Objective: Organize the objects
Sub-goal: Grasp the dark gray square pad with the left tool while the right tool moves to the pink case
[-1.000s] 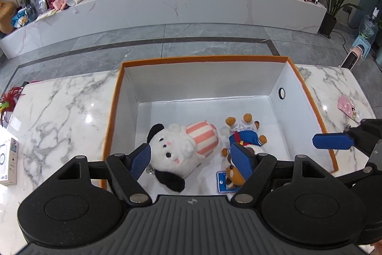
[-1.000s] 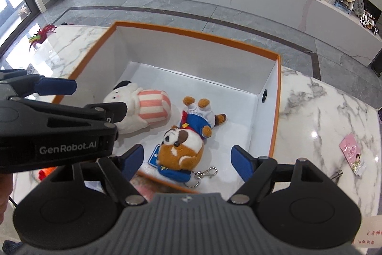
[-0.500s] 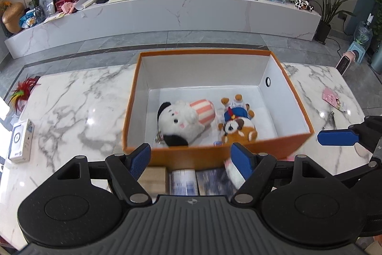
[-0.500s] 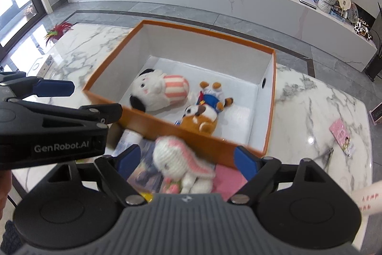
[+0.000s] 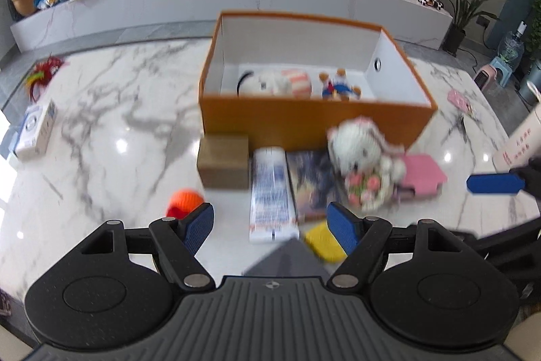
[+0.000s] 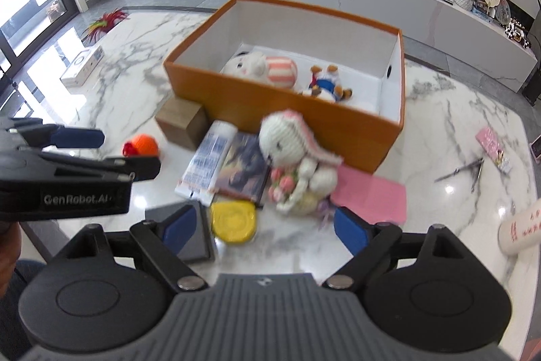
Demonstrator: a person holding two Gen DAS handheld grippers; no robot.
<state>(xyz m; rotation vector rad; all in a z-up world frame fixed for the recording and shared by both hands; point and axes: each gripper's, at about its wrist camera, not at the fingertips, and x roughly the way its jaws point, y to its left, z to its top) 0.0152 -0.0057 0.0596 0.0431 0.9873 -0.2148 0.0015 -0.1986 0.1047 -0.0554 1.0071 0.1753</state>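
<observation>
An orange box (image 5: 314,120) (image 6: 304,124) with white walls holds a white plush in pink stripes (image 5: 274,82) and a small bear in blue (image 6: 329,87). In front of it lie a white knitted bunny (image 5: 361,158) (image 6: 294,154), a brown block (image 5: 223,164), a white tube (image 5: 270,192), a dark book (image 6: 243,164), a pink pad (image 6: 370,195), an orange ball (image 5: 184,202) and a yellow disc (image 6: 233,219). My left gripper (image 5: 270,225) hangs open over the tube's near end. My right gripper (image 6: 265,225) is opening above the disc, nothing between its pads.
A small white carton (image 5: 33,131) and a red feather toy (image 5: 44,75) lie at the table's left. At the right are a pink card (image 6: 490,141), a metal tool (image 6: 463,171) and a white roll with red writing (image 6: 517,232). A grey slab (image 6: 196,235) lies nearest.
Both grippers have drawn back from above the box toward the near edge, so the items in front of the box came into view. The right jaws have spread wider.
</observation>
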